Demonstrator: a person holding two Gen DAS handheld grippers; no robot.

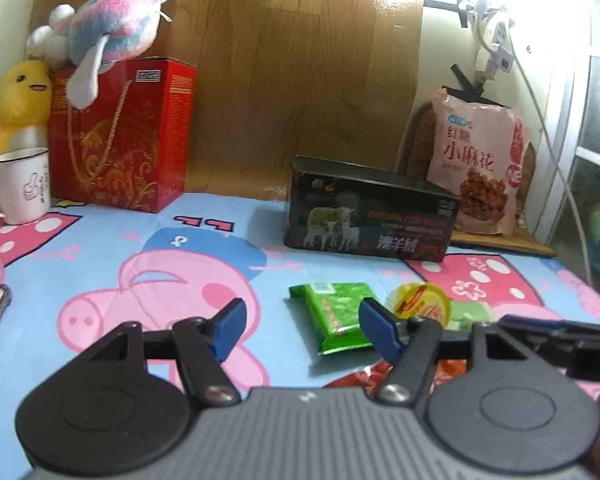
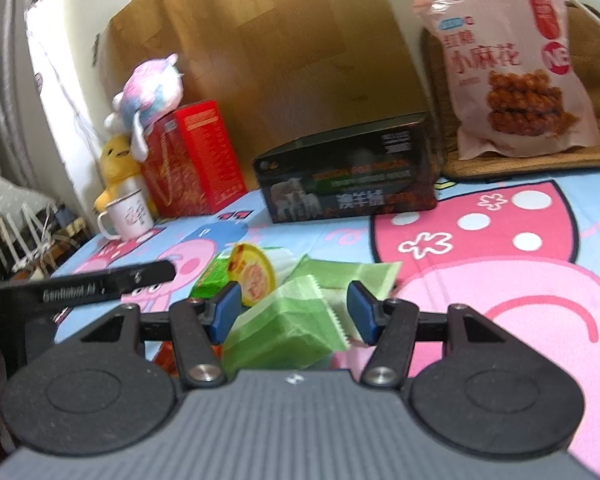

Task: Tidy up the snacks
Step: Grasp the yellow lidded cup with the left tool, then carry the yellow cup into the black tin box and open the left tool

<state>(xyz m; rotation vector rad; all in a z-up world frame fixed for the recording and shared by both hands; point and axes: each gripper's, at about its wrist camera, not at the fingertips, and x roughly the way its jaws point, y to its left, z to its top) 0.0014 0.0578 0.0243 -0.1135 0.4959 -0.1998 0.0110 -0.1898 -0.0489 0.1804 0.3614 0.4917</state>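
Cartoon-pig cloth [image 1: 112, 248], blue and pink, covers the flat surface; wood-grain panel [image 1: 280, 72] stands behind. Left wrist view: my left gripper [image 1: 302, 330] hangs over the cloth, jaws about half apart, nothing between the blue pads [image 1: 230, 330]. Green snack packet [image 1: 338, 316] lies flat just right of centre, glossy foil, long axis running away from me and slightly left; my right-hand pad overlaps its near corner. Round yellow-lidded cup [image 1: 420, 300] sits just beside it, tilted. Dark box [image 1: 370, 212] with sheep print sits behind, long axis left-right. Pink snack bag [image 1: 480, 160] stands upright far right. Open cloth left of the packet; red carton [image 1: 120, 136] and white mug [image 1: 22, 184] far left.

Right wrist view: my right gripper [image 2: 294, 314] has jaws moderately wide with a pale green wrapped block [image 2: 284, 328] between them, crinkle-edged, matte; pad contact unclear. Yellow-lidded cup [image 2: 252, 276] leans just behind. My left gripper's black finger [image 2: 112, 280] reaches in from the left. Bare cloth to the right.
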